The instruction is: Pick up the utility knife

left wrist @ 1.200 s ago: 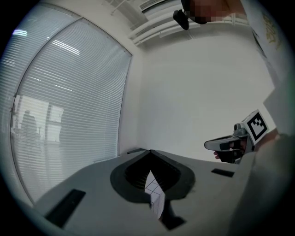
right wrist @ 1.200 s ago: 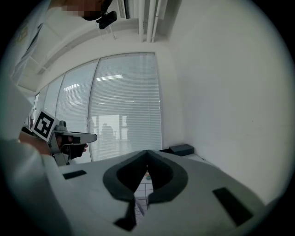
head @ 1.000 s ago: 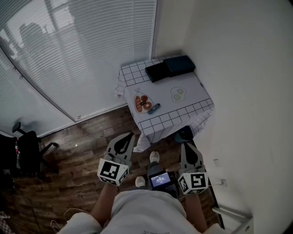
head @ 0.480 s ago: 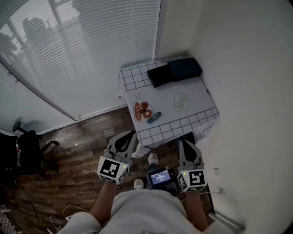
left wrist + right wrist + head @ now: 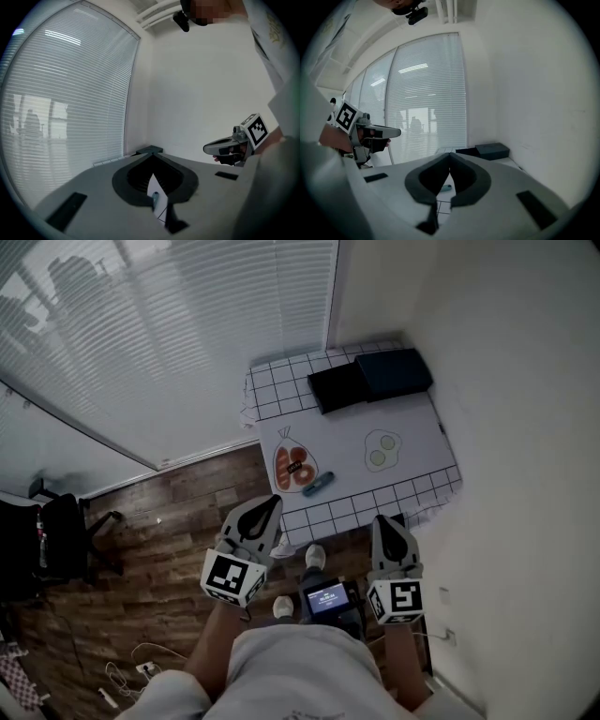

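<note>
Two shut, empty grippers hang short of the table [image 5: 422, 427]. The knife [image 5: 318, 486] lies near its front edge, ahead and between them, slanting toward the far right, slightly nearer your left gripper [image 5: 270, 504] than your right gripper [image 5: 381, 521].

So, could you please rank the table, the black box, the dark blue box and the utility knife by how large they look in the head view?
1. table, by far the largest.
2. black box and dark blue box: they look about alike, so I won't rank them.
3. utility knife, the smallest.
</note>
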Action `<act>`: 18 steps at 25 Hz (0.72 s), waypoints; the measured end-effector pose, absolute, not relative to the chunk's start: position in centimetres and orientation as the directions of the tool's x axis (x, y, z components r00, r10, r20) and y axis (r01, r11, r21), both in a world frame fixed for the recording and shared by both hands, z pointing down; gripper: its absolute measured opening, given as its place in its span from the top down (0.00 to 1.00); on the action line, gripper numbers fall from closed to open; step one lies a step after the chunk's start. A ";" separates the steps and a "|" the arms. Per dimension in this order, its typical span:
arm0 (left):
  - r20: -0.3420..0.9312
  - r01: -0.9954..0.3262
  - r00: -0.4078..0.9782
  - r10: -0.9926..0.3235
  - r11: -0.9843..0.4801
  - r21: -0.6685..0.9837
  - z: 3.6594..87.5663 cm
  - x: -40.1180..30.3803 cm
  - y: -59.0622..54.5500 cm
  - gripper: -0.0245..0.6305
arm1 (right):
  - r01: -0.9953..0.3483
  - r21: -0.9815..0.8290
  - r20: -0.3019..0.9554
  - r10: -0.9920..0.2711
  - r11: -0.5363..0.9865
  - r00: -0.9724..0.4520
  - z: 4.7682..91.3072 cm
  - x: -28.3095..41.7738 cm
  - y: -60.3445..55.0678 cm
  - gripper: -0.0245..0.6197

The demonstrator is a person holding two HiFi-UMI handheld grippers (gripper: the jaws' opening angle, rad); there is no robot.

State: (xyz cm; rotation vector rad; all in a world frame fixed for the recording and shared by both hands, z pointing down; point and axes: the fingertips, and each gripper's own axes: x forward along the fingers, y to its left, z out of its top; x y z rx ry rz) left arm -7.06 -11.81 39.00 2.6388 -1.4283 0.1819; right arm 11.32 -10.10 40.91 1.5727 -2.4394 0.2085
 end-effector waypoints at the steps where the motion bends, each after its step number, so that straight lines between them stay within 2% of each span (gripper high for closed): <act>1: 0.178 -0.840 0.541 -0.822 -0.539 0.063 39.3 -7.0 -12.3 0.95 | -0.910 0.003 0.274 -0.876 0.414 -0.397 41.2 11.4 -10.6 0.95; 18: 0.289 -0.831 0.552 -0.782 -0.544 0.116 47.6 -5.3 -17.5 0.95 | -0.897 -0.039 0.363 -0.830 0.440 -0.423 46.9 11.4 -16.9 0.95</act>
